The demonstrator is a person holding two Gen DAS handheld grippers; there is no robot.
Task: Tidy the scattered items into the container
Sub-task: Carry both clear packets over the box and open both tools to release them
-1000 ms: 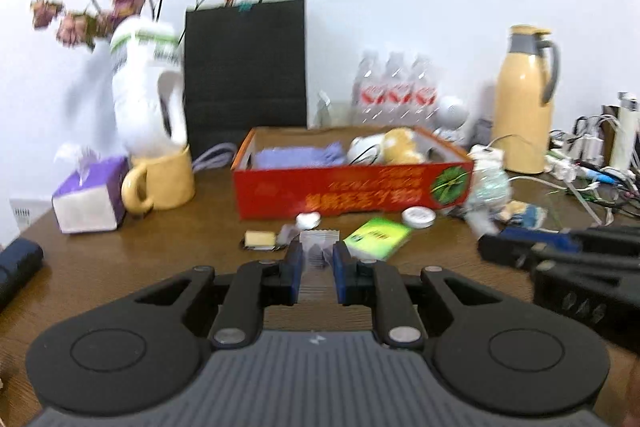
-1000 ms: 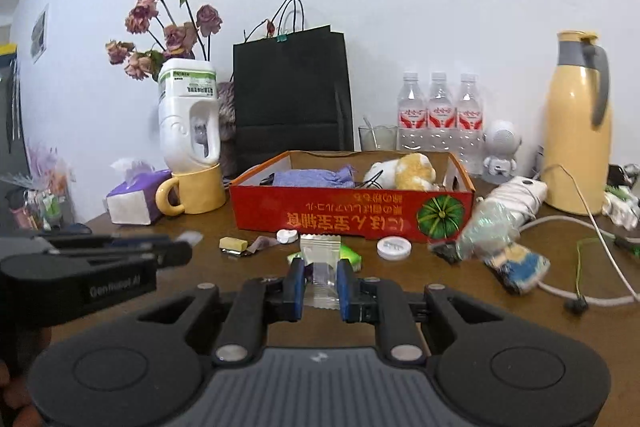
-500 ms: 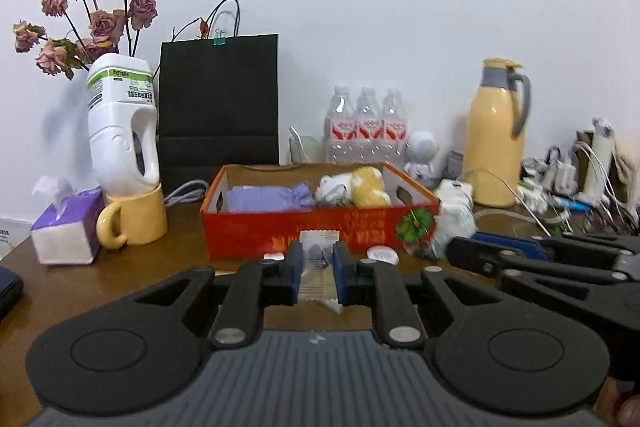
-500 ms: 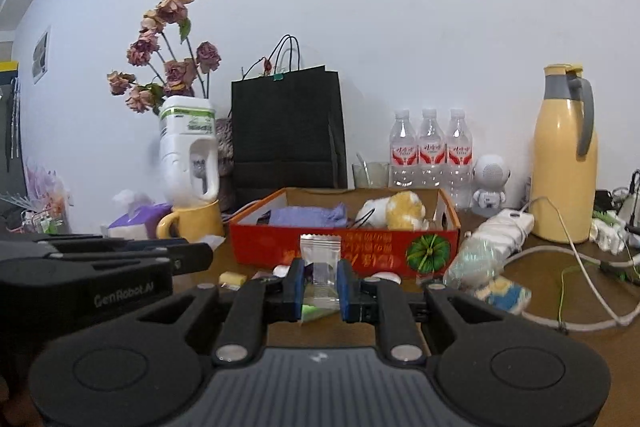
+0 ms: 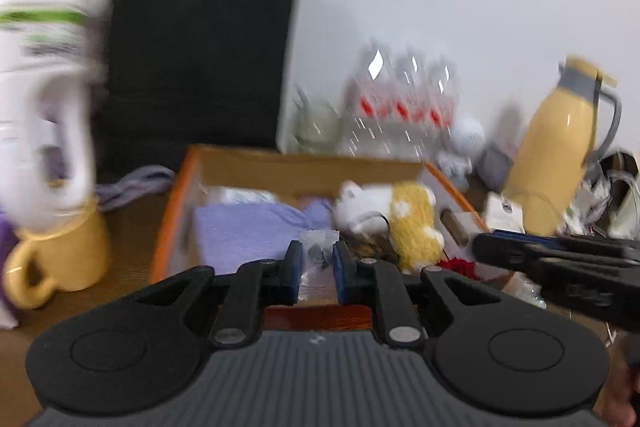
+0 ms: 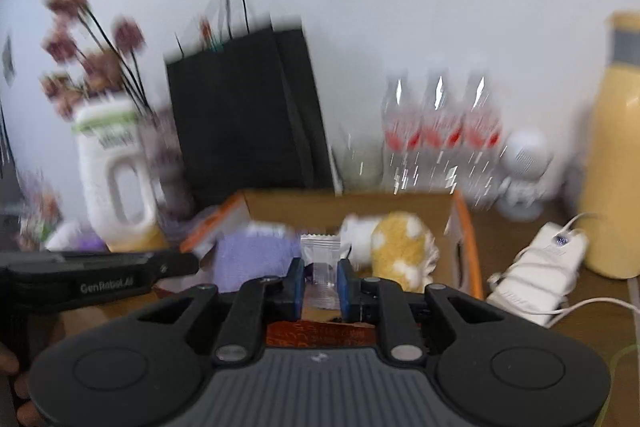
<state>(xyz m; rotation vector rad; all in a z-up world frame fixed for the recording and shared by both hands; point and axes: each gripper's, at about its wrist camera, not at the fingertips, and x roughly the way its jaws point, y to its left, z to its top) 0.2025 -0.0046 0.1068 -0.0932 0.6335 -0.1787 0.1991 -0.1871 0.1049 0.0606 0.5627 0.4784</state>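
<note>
Both claws are clenched on cargo. Left claw: blue pads pinch a small clear plastic sachet with a crimped top edge; something dark shows inside it, though blur makes the contents uncertain. Right claw: jaws at their tightest on a second clear crimped sachet, which stands upright between the pads.

Position: both loads sit at the near wall of the shallow red-and-orange cardboard box, the container. Its red printed front shows just under each claw in the wrist views, so the sachets look to be at or just over the rim. Already inside: a folded lavender cloth on the left, a yellow-and-white plush toy toward the right.

Step in hand, as I judge it: carry phase, two items at once, nearly at the drop point.

Next move calls for:
- bringing each sachet clear past the front wall, over the box interior;
- lowering a little before parting the jaws, since such light packets may flutter or cling to a pad;
- keeping the two claws apart, as they are close side by side.

Wooden tabletop items outside the box are not visible from here.
</note>
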